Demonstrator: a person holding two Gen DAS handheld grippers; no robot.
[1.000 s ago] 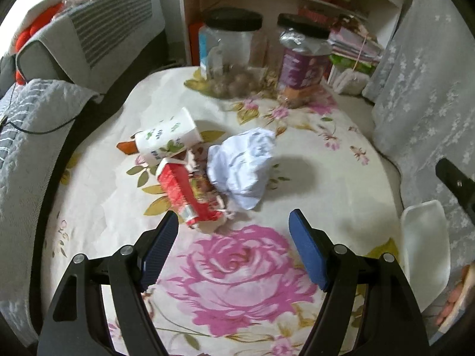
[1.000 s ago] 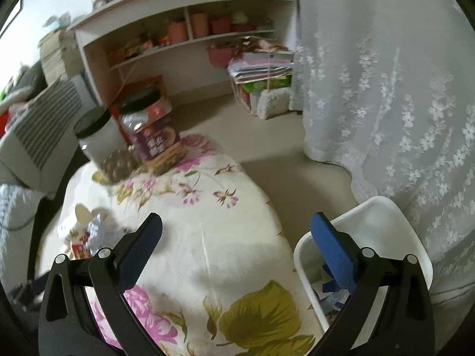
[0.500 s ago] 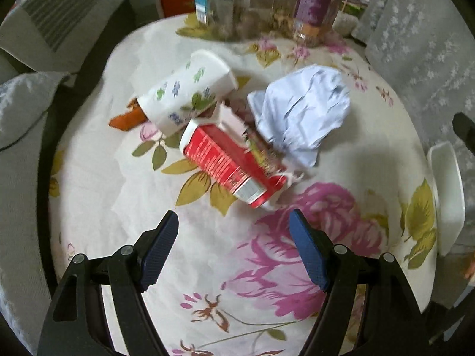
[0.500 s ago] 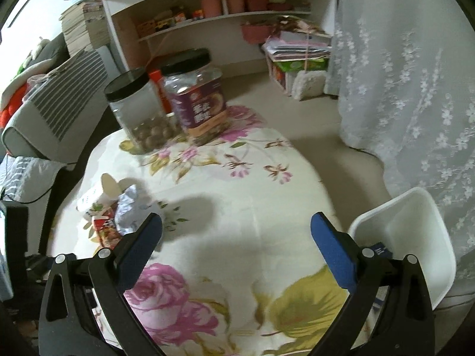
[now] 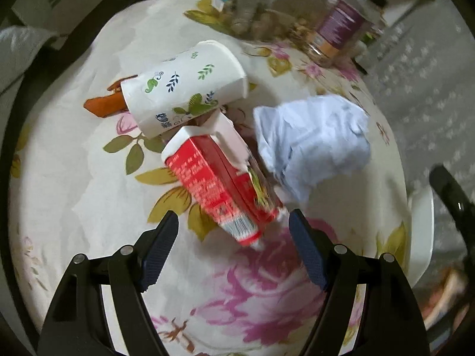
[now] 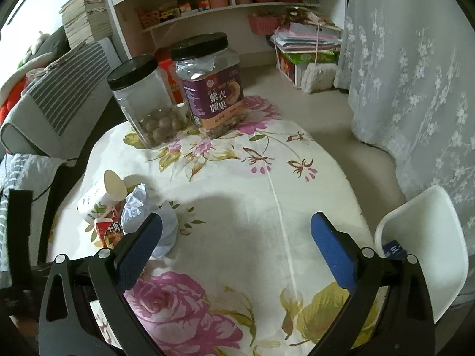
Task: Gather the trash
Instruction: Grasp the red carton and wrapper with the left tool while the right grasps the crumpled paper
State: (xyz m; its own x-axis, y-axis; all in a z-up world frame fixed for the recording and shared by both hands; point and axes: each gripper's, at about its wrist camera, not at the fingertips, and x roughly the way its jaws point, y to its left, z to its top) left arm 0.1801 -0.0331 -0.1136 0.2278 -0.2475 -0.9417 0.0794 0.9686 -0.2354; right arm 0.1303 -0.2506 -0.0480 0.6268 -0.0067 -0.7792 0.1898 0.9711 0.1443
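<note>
A red carton (image 5: 219, 184) lies on the floral tablecloth (image 5: 74, 184). Behind it lies a tipped paper cup (image 5: 184, 89) with leaf prints, and to its right a crumpled white paper (image 5: 311, 145). An orange wrapper (image 5: 102, 103) sticks out behind the cup. My left gripper (image 5: 233, 246) is open, just above the near end of the carton. My right gripper (image 6: 236, 249) is open and empty over the table's right half. The cup (image 6: 99, 195), the paper (image 6: 142, 207) and the carton (image 6: 109, 231) show at its left. A white bin (image 6: 427, 237) stands at the table's right edge.
Two black-lidded jars stand at the far side, one clear with nuts (image 6: 145, 101), one with a purple label (image 6: 210, 83). A sofa with a striped cover (image 6: 56, 89) is at the left. Shelves (image 6: 225, 6) and a lace curtain (image 6: 415, 74) stand beyond.
My left gripper has moved forward and down to the trash pile, which now looms larger with the carton between its fingers. My right gripper has swung left from the bin over the table.
</note>
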